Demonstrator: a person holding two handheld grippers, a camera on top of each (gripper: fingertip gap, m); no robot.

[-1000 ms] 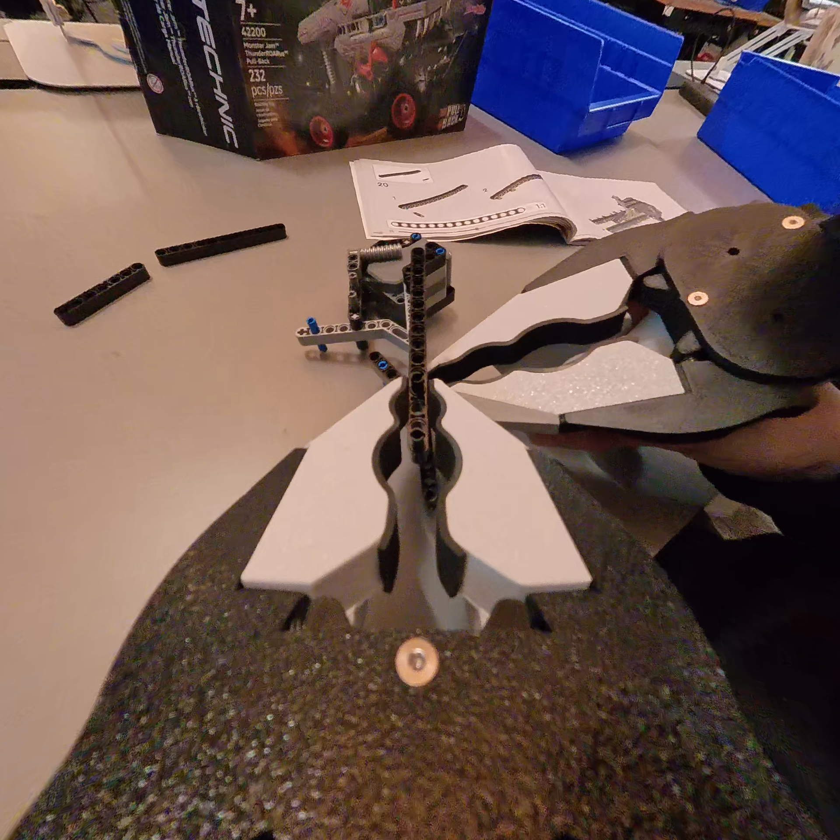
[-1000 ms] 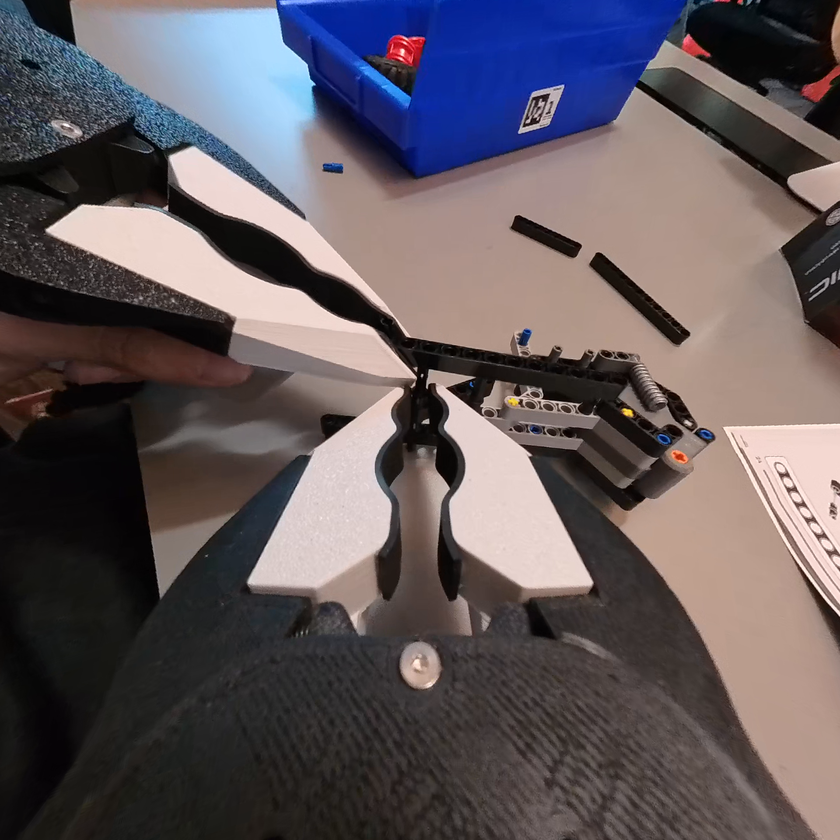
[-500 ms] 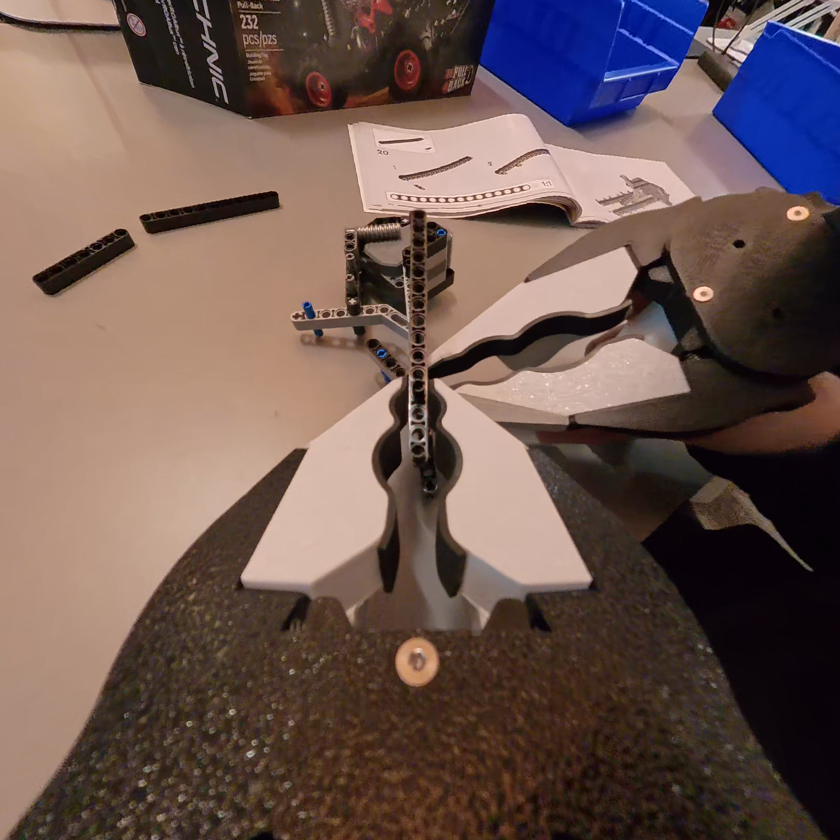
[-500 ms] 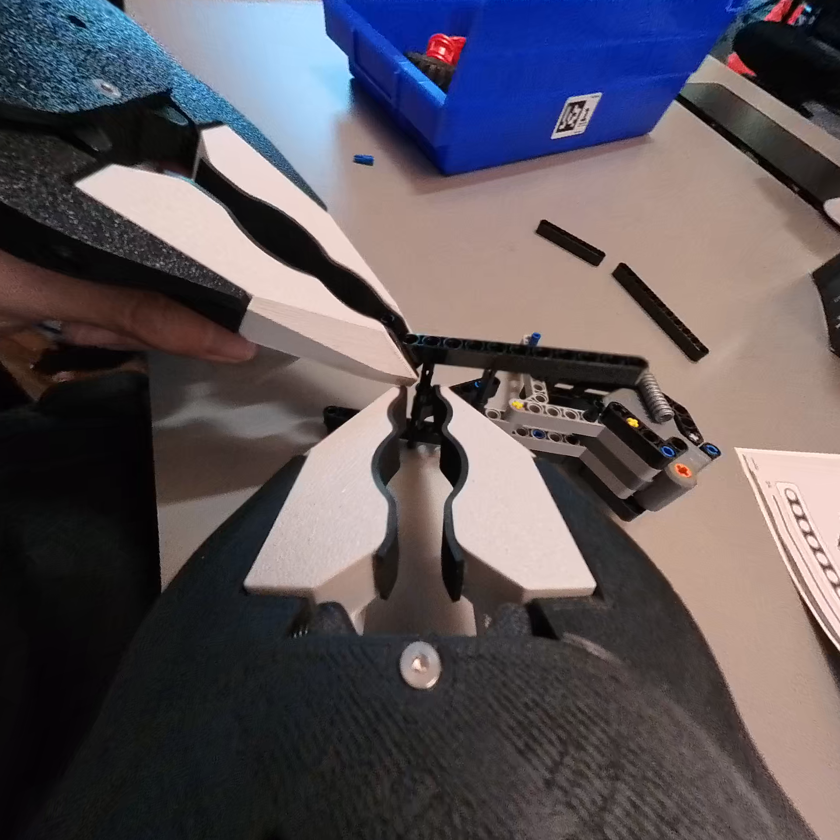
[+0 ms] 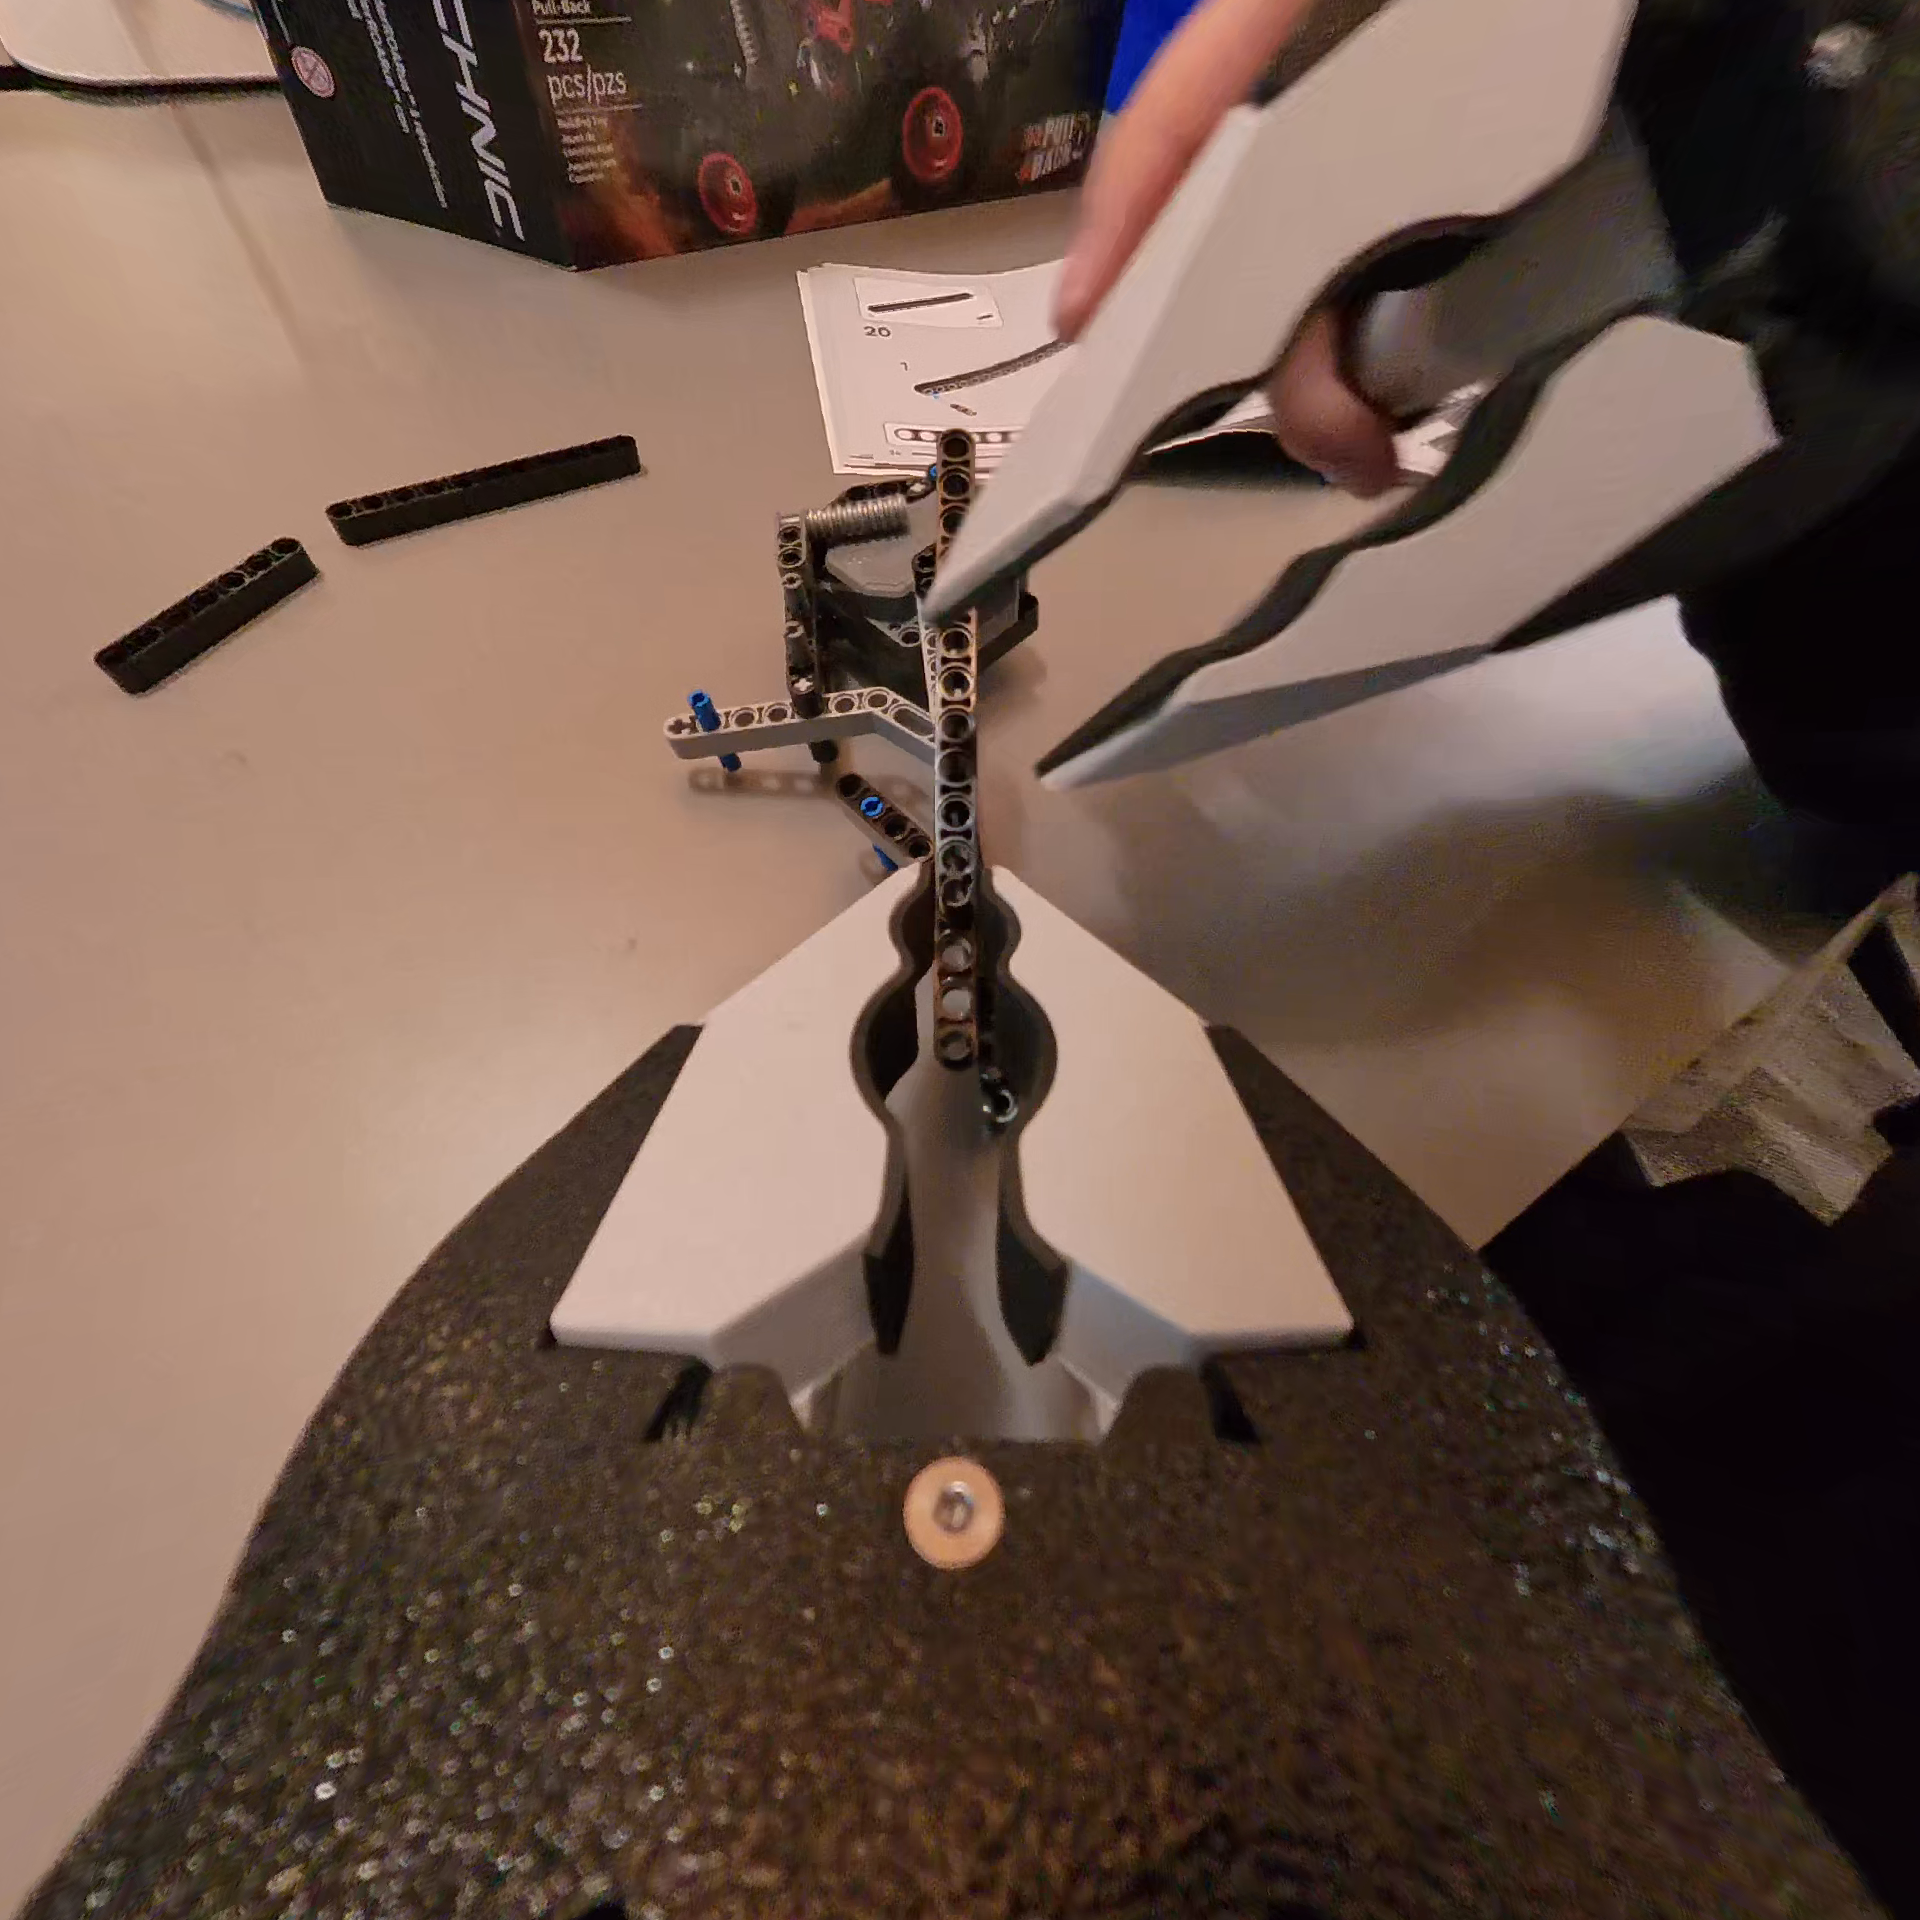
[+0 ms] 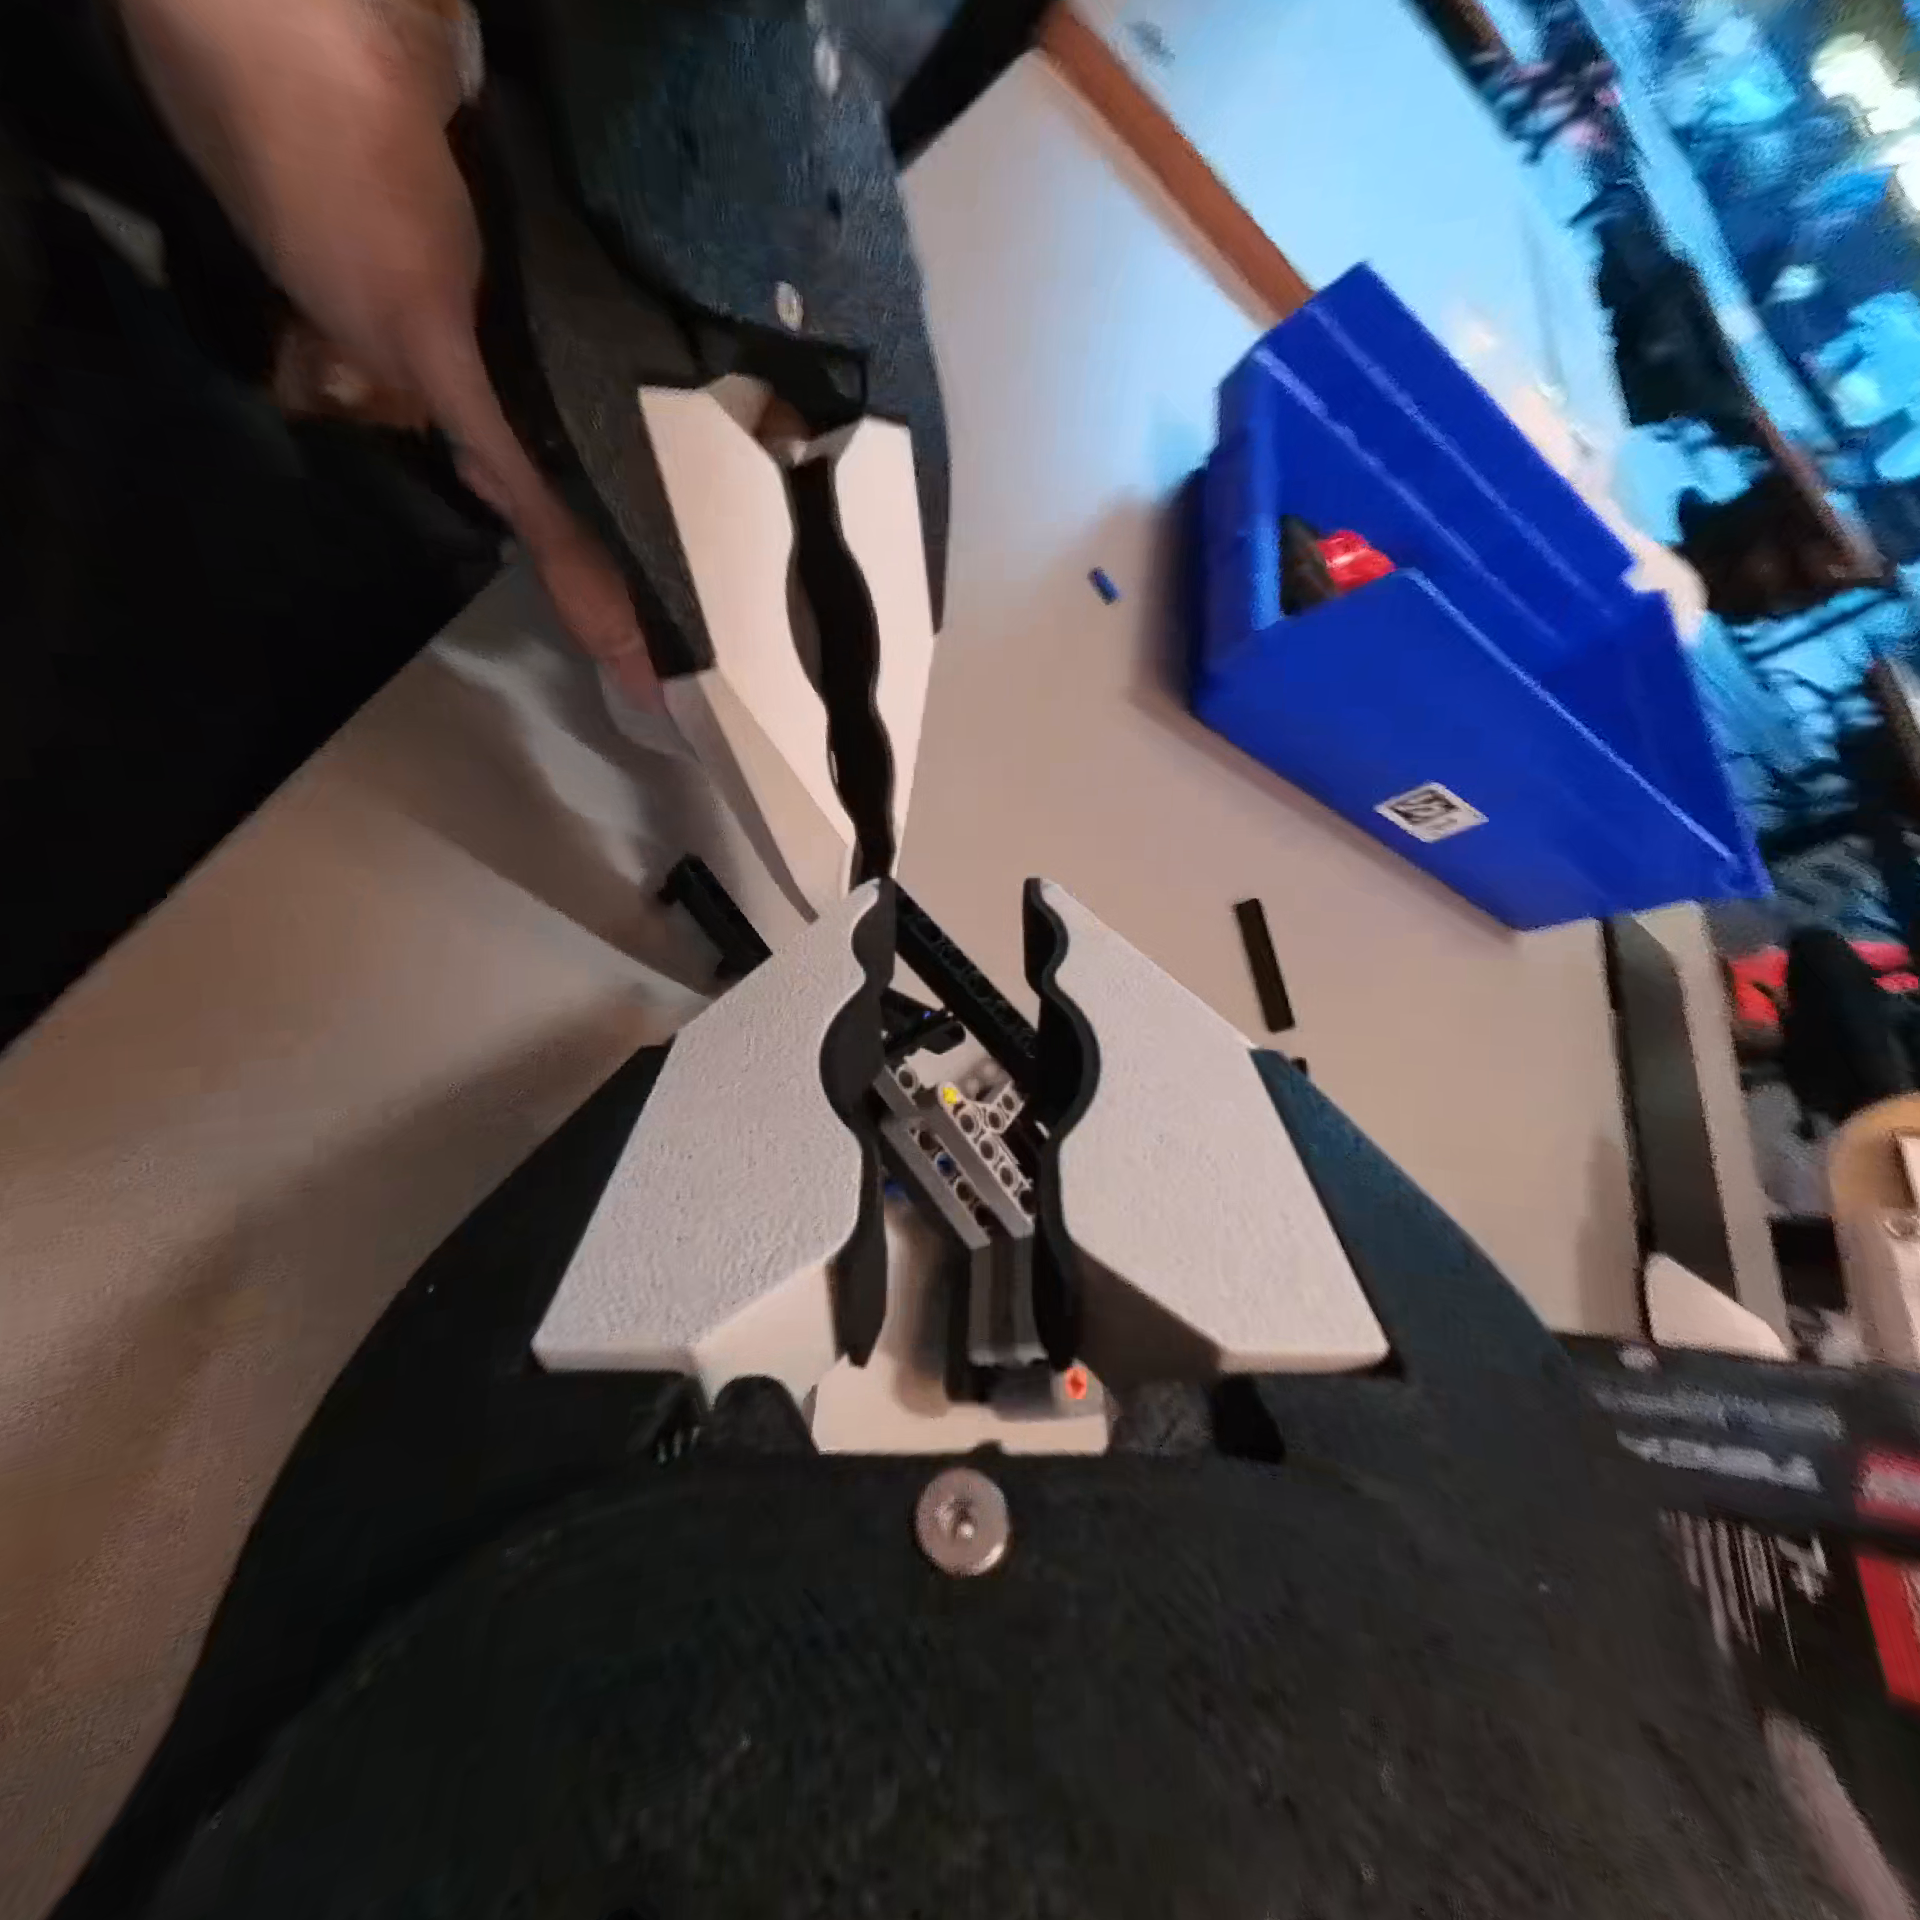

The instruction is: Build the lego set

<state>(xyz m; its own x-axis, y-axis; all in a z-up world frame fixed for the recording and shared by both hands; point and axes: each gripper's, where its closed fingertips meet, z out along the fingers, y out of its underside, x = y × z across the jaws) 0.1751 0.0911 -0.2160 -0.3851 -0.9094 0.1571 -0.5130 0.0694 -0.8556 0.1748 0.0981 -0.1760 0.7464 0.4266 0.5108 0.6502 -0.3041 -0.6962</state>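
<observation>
My left gripper (image 5: 954, 894) is shut on a long black holed beam (image 5: 956, 727) that runs forward to the part-built grey and black assembly (image 5: 852, 623) on the table. A small black piece (image 5: 997, 1103) hangs at the beam's near end. My right gripper (image 6: 961, 904) is open and empty. In the left wrist view it (image 5: 987, 694) is raised and rolled, one fingertip over the assembly, the other just right of the beam. In the right wrist view the assembly (image 6: 966, 1143) and the beam (image 6: 961, 971) show between its fingers, and the left gripper (image 6: 873, 862) is ahead.
Two loose black beams (image 5: 483, 488) (image 5: 208, 613) lie at the left. The set's dark box (image 5: 665, 125) and an open instruction booklet (image 5: 914, 353) are behind the assembly. A blue bin (image 6: 1455, 707) with red and black parts, a blue pin (image 6: 1107, 585) and a short beam (image 6: 1265, 966) lie farther off. My right fingertips sit around 4 centimetres from my left ones.
My right gripper has opened, let go of the small piece under the beam's end, lifted, rolled and moved over the assembly. My left gripper keeps its hold on the beam.
</observation>
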